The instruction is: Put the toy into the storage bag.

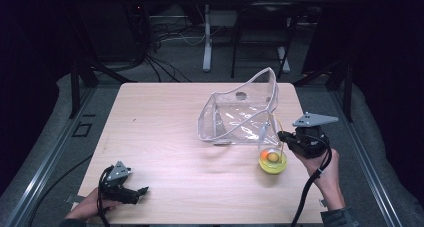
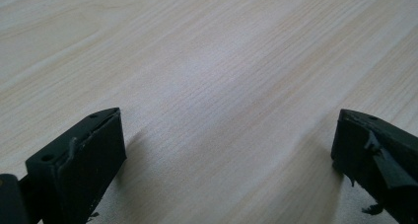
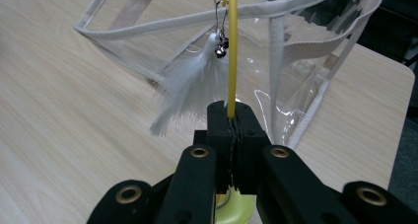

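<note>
The wooden table (image 1: 165, 137) took up most of the high view, pale and bare over its whole left half. Next in size was the clear plastic bag (image 1: 240, 112), trimmed in white webbing, which stood open-mouthed a little past the table's centre toward two o'clock; its far right corner rose into a peak while its flat bottom lay on the wood.

At about four o'clock from the table's centre, just beside the bag's near right corner, sat the yellow base (image 1: 273, 162) of a cat teaser toy, a round cup-like foot with an orange spot inside. From it a thin yellow rod (image 3: 232, 51) ran up past the bag's rim, and at its upper part a small bell and a white feather (image 3: 185, 88) hung against the clear wall.

The right gripper (image 1: 283, 135) came in from three o'clock of the toy, held in a hand (image 1: 325, 172) at the table's right edge. Its jaws were clenched on the yellow rod, which stood pinched between the pads in the right gripper view.

The left gripper (image 1: 144, 191) lay at the seven o'clock corner of the table, well apart from bag and toy. Its jaws stood released and wide, with bare wood between them.
</note>
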Demonstrator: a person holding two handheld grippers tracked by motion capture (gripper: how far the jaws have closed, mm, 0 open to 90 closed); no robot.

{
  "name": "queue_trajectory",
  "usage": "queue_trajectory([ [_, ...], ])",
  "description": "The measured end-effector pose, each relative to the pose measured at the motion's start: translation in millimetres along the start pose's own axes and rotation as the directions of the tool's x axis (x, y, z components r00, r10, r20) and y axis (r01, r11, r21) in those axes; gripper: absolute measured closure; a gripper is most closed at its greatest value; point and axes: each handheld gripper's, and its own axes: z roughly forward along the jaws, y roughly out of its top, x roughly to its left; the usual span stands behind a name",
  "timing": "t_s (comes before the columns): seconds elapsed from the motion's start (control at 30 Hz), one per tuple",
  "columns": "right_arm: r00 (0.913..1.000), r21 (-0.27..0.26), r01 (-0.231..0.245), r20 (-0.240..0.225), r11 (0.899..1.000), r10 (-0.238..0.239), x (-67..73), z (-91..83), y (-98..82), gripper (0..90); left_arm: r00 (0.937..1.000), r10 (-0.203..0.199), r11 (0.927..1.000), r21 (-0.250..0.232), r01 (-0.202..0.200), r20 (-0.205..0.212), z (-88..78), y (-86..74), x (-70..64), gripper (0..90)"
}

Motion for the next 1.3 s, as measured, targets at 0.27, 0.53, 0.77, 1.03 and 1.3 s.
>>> queue_trajectory([
  [0.27, 0.9997, 0.019, -0.017, 0.019, 1.000, 0.017, -13.5, -5.6, 2.2, 87.9, 1.0000, 0.001, 1.0000, 0.000, -0.001, 0.001, 0.0, 0.0, 0.0, 0.0],
  [0.53, 0.9990, 0.062, -0.009, 0.044, 0.998, 0.006, -23.7, -9.1, 9.9, 87.9, 1.0000, 0.000, 1.0000, 0.000, 0.000, 0.001, 0.0, 0.0, 0.0, 0.0],
  [0.77, 0.9980, 0.083, -0.014, 0.063, 0.996, 0.009, -35.0, -16.5, 18.2, 88.0, 1.0000, 0.001, 1.0000, 0.000, -0.001, 0.001, 0.0, 0.0, 0.0, 0.0],
  [1.03, 0.9974, 0.125, -0.016, 0.072, 0.992, 0.007, -46.8, -23.1, 28.7, 88.0, 1.0000, -0.001, 1.0000, 0.001, 0.001, 0.001, -0.1, 0.0, -0.2, 0.0],
  [1.3, 0.9971, 0.186, -0.011, 0.076, 0.982, -0.003, -60.3, -23.1, 45.0, 88.0, 1.0000, 0.000, 1.0000, 0.001, 0.000, 0.000, 0.0, 0.0, -0.1, 0.0],
])
